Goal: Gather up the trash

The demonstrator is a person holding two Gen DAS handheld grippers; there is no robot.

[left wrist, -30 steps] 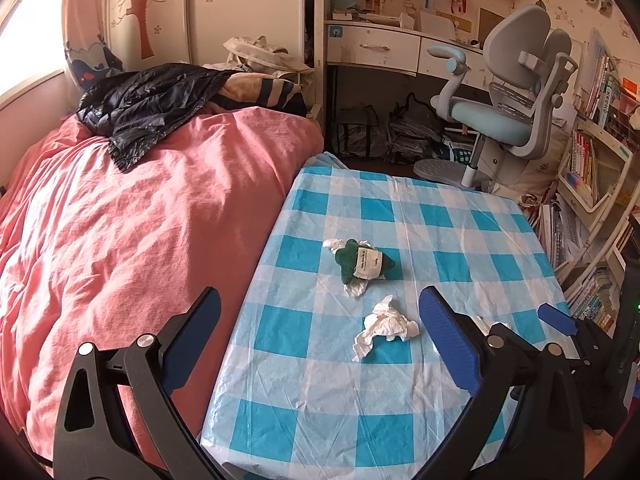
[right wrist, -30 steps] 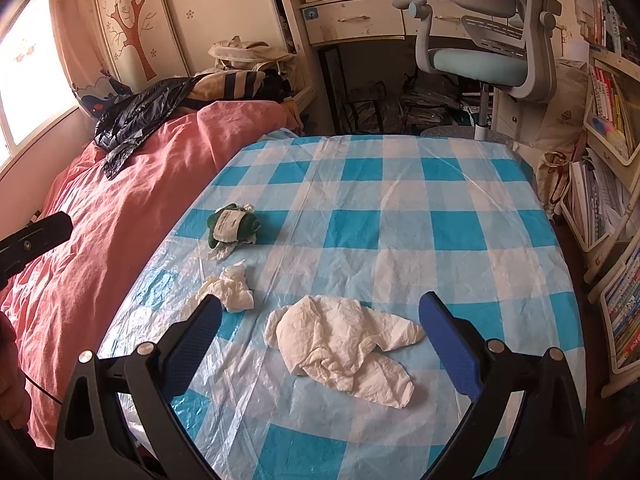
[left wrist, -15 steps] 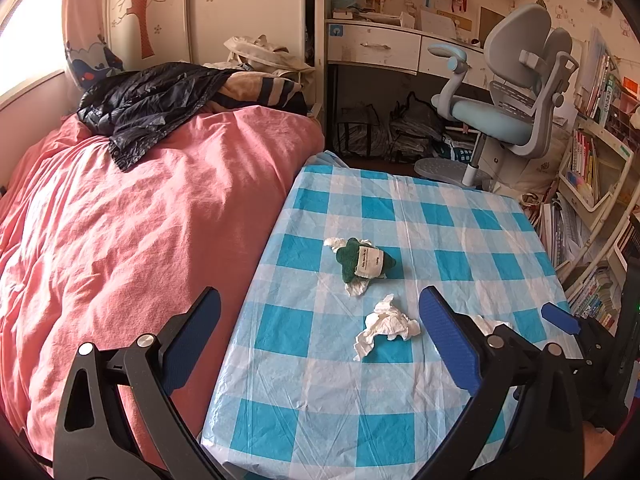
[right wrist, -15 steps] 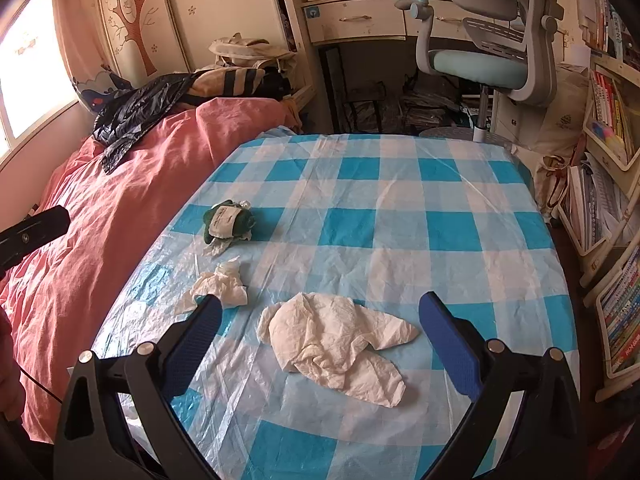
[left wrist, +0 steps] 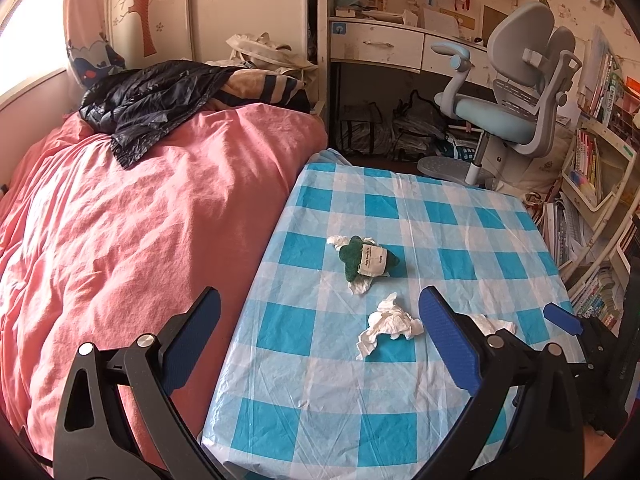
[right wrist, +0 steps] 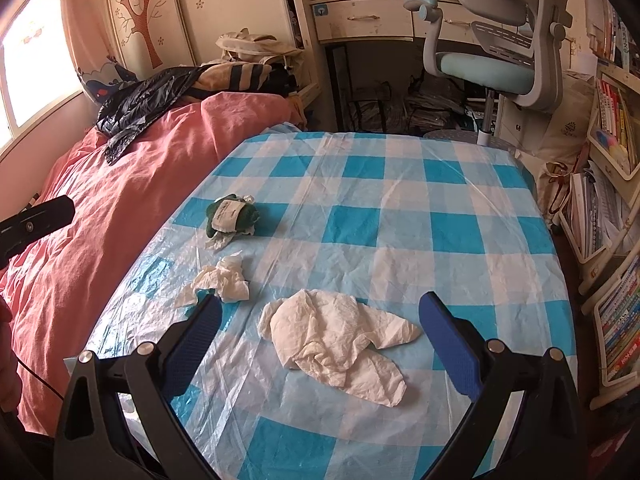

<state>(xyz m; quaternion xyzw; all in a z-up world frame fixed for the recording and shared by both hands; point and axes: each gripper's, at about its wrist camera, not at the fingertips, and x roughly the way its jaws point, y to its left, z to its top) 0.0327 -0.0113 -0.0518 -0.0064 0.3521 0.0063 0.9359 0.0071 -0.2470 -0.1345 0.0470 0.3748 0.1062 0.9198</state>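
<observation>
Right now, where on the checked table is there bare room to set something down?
The far half of the table, toward the desk chair, is bare, as is the right side by the bookshelves. It is crowded near-left: green bundle, small crumpled tissue, large crumpled tissue.

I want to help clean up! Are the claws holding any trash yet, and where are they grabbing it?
Nothing yet. The left claw and right claw are both open and empty; the big crumpled white tissue lies loose on the blue checked tablecloth.
</observation>
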